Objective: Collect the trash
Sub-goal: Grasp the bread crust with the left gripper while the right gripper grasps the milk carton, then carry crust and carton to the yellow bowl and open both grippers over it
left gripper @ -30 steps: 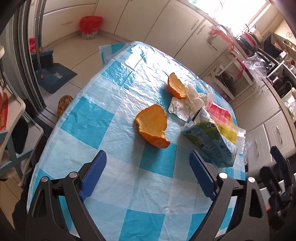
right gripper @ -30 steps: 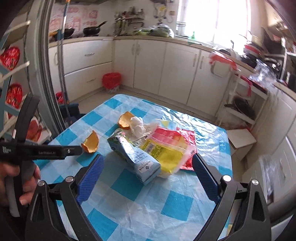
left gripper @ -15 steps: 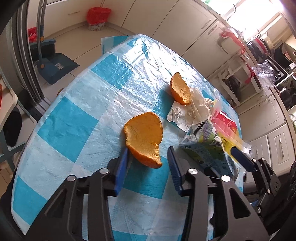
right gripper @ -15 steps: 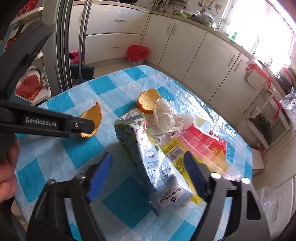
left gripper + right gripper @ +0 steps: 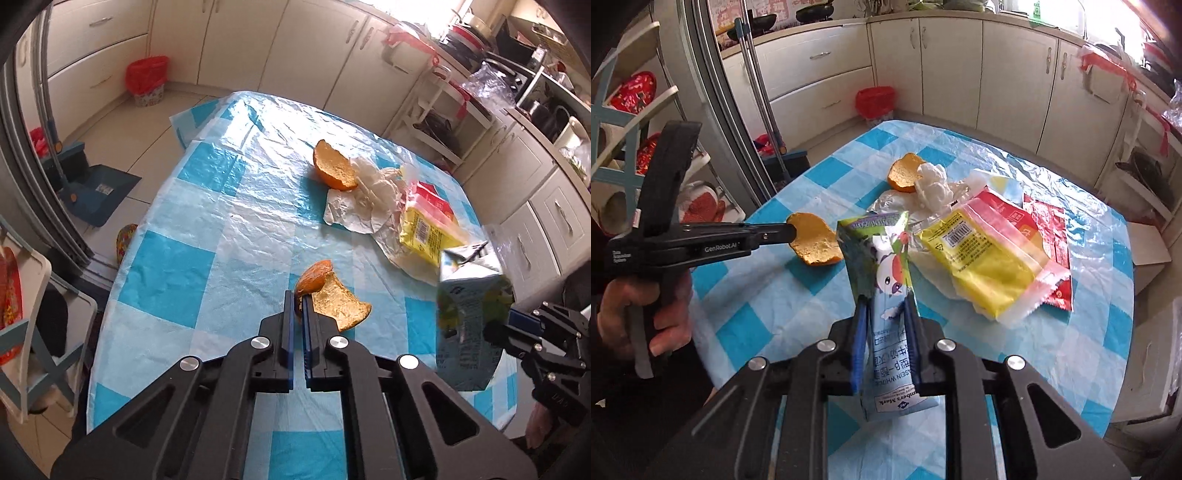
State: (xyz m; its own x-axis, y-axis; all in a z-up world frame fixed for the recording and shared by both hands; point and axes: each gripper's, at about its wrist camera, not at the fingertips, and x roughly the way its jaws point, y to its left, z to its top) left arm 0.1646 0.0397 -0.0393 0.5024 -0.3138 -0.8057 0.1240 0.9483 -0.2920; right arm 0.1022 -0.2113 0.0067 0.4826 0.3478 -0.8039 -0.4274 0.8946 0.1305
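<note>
My left gripper (image 5: 298, 299) is shut on the rim of an orange peel (image 5: 338, 301) and holds it just above the blue checked tablecloth (image 5: 207, 236); the peel also shows in the right wrist view (image 5: 814, 242). My right gripper (image 5: 884, 306) is shut on a milk carton (image 5: 886, 295) and holds it upright, lifted off the table; the carton also shows in the left wrist view (image 5: 471, 317). A second orange peel (image 5: 332, 166), a crumpled white tissue (image 5: 365, 195), a yellow wrapper (image 5: 424, 229) and a red wrapper (image 5: 1049, 229) lie on the table.
A small bin with a red bag (image 5: 146, 79) stands on the floor by the cabinets. A dustpan and broom (image 5: 96, 188) lean at the left. A chair (image 5: 40, 314) stands at the table's left. A shelf rack (image 5: 439, 107) stands behind the table.
My left gripper closed on the near orange peel and lifted it. My right gripper closed on the milk carton and raised it upright off the table.
</note>
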